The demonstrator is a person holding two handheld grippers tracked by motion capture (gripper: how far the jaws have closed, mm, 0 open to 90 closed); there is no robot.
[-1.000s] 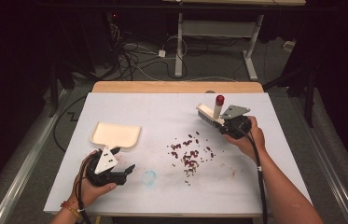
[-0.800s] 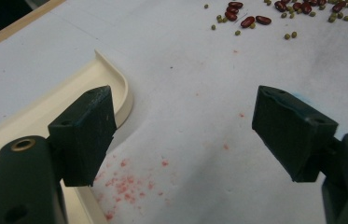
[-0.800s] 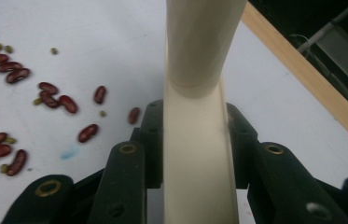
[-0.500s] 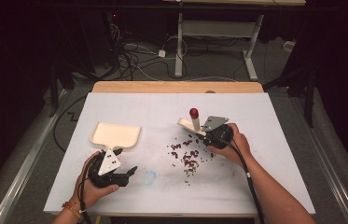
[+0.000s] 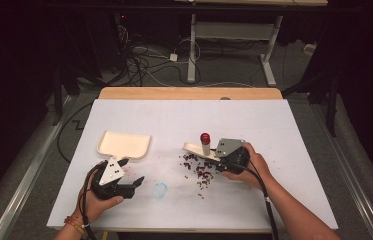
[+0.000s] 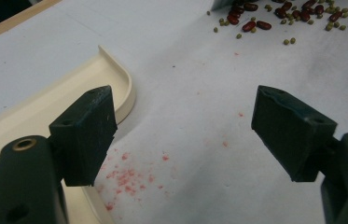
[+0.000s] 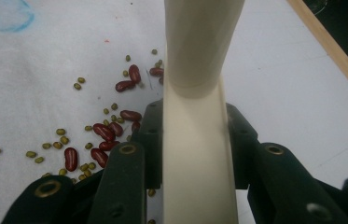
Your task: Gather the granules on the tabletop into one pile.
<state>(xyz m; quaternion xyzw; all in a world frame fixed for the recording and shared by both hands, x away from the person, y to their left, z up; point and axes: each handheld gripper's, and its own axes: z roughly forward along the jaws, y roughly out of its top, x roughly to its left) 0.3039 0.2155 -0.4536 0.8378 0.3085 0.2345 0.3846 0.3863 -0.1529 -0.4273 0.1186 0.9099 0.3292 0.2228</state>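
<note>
- You are pinching the cream handle of a small brush [image 7: 199, 116] between the pressed-in fingers [image 7: 129, 177] of your right gripper [image 5: 224, 156]; if that flat handle is twisting in the pads, the brush head will be skating over the spill instead of pushing it.
- The red kidney beans [image 7: 111, 135] and small green mung beans [image 7: 59, 140] are lying on the table just to the left of and below those fingers in the right gripper view; sweeping too fast is likely to be flicking the round green ones away across the white tabletop [image 5: 294, 150].
- The cream dustpan [image 5: 124, 144] is sitting just beyond your left gripper [image 5: 124, 187], well apart from the spill, so beans pushed its way are probably stopping short unless you are bringing the pan closer.
- Your left gripper's fingers [image 6: 87, 130] are standing spread wide with nothing between them; the dustpan's curved rim [image 6: 120, 84] is lying right beside the left-hand finger, untouched, so a careless close could be nudging the pan rather than gripping it.
- Your right hand [image 5: 254, 165] is reaching in from the right, with the gripper lying low and level, and the red-topped brush knob [image 5: 205, 138] standing upright above it.
- Your left hand [image 5: 96, 197] is resting low near the table's near edge, gripper pointing rightward toward the spill.
</note>
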